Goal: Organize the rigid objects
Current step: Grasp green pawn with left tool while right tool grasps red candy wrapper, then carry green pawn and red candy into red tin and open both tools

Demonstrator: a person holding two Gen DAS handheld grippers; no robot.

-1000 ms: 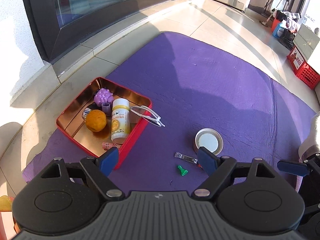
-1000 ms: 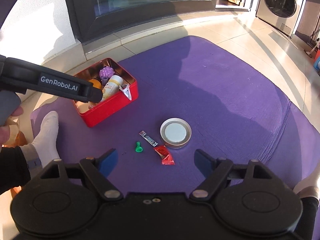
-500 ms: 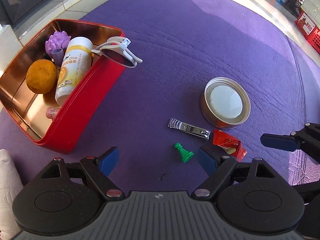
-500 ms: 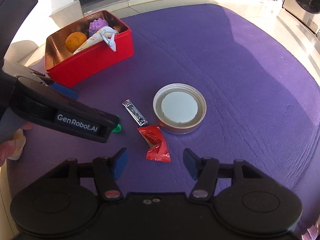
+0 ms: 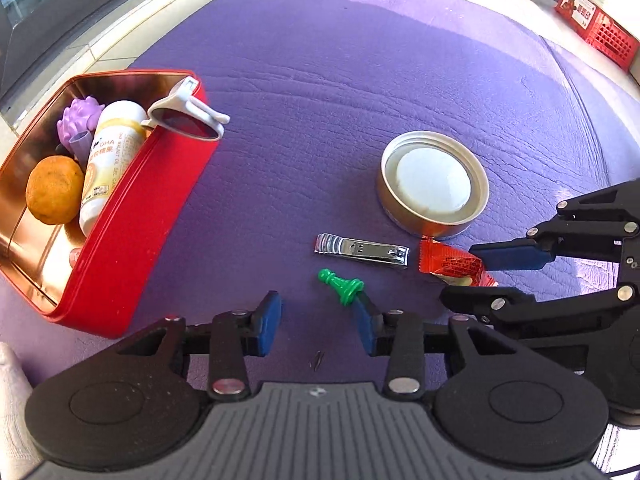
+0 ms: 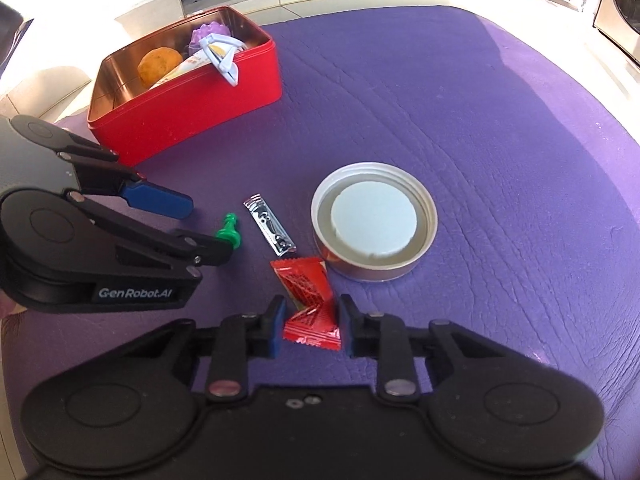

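Note:
A green chess pawn (image 5: 342, 285) lies on the purple mat, just ahead of my left gripper (image 5: 318, 322), which is open, with its right finger beside the pawn's base. The pawn also shows in the right wrist view (image 6: 229, 232). A red snack packet (image 6: 310, 304) lies between the fingers of my right gripper (image 6: 312, 330), which is open around it with narrow gaps each side. A metal nail clipper (image 5: 361, 249) and a round jar lid (image 5: 433, 189) lie beyond. The red tin (image 5: 132, 236) at left holds an orange, a white bottle, purple toys; sunglasses (image 5: 188, 114) rest on its rim.
The purple mat (image 5: 360, 80) covers a tiled floor. Red crates (image 5: 600, 28) stand far right. A dark window frame runs along the far left. A small dark splinter (image 5: 318, 359) lies on the mat near my left gripper.
Both grippers dropped lower and closer to the mat. The left narrowed and came up to the green pawn. The right narrowed around the red packet.

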